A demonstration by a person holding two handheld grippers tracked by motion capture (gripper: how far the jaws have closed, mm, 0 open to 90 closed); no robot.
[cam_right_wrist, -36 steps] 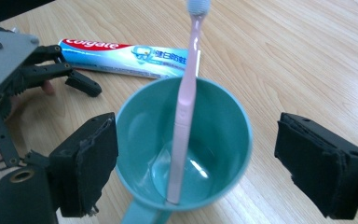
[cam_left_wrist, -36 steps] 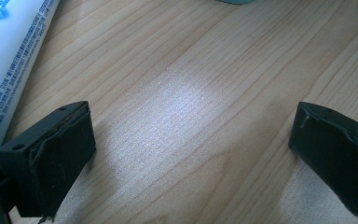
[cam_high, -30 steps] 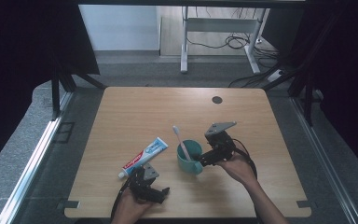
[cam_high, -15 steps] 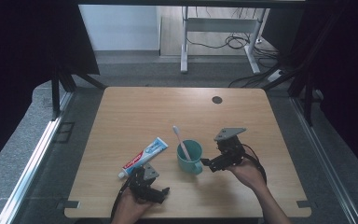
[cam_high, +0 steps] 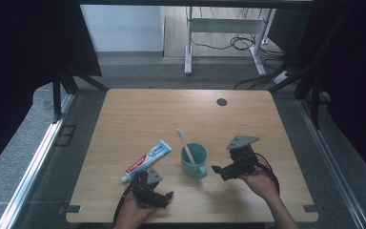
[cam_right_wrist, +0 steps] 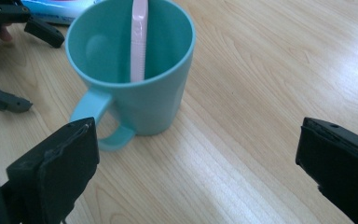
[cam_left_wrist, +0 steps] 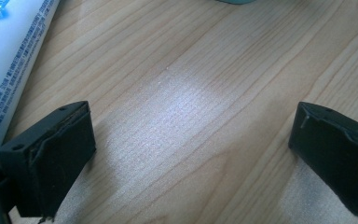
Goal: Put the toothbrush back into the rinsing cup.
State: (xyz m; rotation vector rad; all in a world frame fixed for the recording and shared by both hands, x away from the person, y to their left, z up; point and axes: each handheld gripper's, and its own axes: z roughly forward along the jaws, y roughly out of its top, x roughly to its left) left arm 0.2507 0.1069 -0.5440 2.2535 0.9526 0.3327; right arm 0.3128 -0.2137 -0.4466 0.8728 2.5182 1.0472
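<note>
The right gripper (cam_high: 220,171), held low in the person's right hand (cam_high: 262,183) toward the table's (cam_high: 138,109) near right corner, points its wide-spread, empty jaws at the teal mug (cam_high: 194,161), just short of its handle. The mug stands upright near the middle of the near edge, a pink toothbrush (cam_high: 185,143) leaning inside. The left gripper (cam_high: 166,196) rests at the near edge, jaws wide apart over bare wood, empty, just beside the toothpaste tube (cam_high: 147,161).

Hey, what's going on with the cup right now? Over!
Both grippers, left and right, open, empty. Teal cup upright, toothbrush inside. Toothpaste beside it, nothing blocking.
</note>
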